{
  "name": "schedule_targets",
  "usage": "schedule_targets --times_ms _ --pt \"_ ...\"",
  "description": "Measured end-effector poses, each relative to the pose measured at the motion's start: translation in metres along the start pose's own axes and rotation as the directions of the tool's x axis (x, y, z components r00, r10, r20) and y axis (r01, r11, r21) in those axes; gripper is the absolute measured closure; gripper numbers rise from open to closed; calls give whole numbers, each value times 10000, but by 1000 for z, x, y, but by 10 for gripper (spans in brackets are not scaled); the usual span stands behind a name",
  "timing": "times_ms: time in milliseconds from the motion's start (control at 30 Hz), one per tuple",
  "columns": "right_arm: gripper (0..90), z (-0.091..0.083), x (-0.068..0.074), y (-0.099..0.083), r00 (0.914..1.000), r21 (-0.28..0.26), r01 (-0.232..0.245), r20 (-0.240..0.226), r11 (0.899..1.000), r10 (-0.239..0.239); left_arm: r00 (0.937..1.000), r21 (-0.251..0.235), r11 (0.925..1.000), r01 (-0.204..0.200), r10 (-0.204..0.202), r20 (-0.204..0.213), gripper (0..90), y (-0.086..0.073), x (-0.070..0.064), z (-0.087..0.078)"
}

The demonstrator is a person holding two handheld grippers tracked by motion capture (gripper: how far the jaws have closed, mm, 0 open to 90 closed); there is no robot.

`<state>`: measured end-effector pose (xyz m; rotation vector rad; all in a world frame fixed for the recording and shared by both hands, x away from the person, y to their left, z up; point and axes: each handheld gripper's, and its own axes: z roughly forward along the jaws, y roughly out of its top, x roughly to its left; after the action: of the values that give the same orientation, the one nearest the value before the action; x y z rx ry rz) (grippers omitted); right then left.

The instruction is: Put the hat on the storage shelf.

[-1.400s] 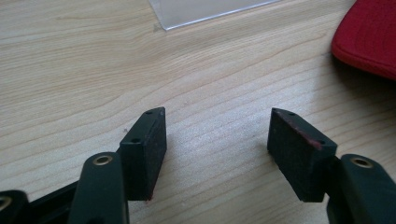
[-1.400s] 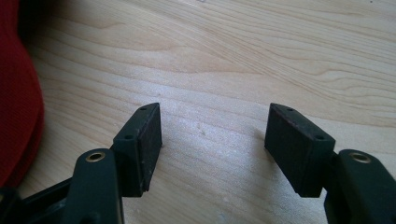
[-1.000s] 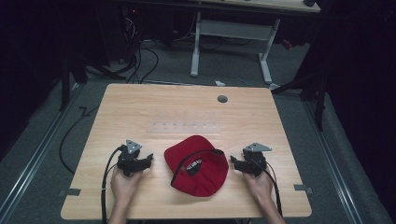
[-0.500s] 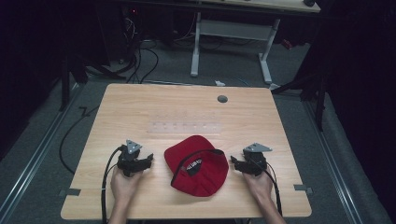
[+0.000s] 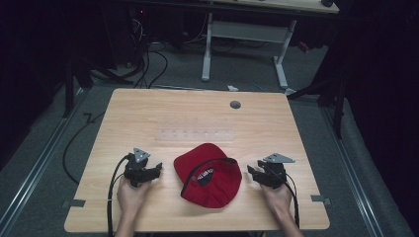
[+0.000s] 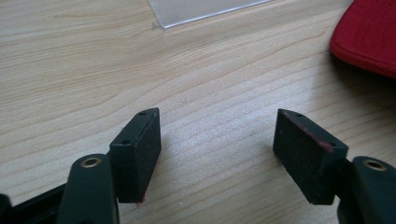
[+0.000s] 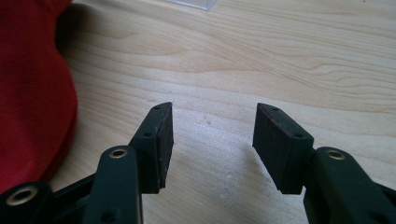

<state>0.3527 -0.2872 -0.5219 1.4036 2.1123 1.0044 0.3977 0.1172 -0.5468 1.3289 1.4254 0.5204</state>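
Note:
A red cap (image 5: 207,174) lies on the wooden table (image 5: 148,113) near the front edge, with a dark label on its inner band. My left gripper (image 5: 157,169) rests on the table just left of the cap, open, with bare wood between its pads (image 6: 140,149); the cap's red edge (image 6: 369,37) shows at the upper right of the left gripper view. My right gripper (image 5: 250,173) rests just right of the cap, also open with nothing between its pads (image 7: 156,144); the cap (image 7: 32,93) lies to its left in the right gripper view.
A clear plastic strip (image 5: 195,135) lies flat behind the cap, mid-table. A round grommet (image 5: 235,104) sits near the far edge. Cables trail from both grippers off the front edge. A white desk frame (image 5: 247,34) stands on the floor beyond the table.

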Motion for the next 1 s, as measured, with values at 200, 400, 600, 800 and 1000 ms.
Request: schedule_targets --times_ms 200,400,600,800,1000 --pt "504 -14 4 -1 9994 -164 212 -270 9996 -217 10000 4 10000 12 -12 14 323 0 0 0" --pt "487 -30 11 -1 9966 -563 285 -761 9980 -327 10000 14 10000 4 -4 19 320 0 0 0" --pt "465 -39 20 0 9907 -766 381 -1273 9963 -476 10000 14 10000 5 -5 21 319 0 0 0" --pt "427 -42 28 5 9837 -913 462 -1692 9947 -613 10000 32 10000 -29 29 24 317 0 0 0" --pt "396 -40 38 17 9772 -933 734 -1920 9929 -903 10000 22 10000 -24 24 16 316 0 0 0"
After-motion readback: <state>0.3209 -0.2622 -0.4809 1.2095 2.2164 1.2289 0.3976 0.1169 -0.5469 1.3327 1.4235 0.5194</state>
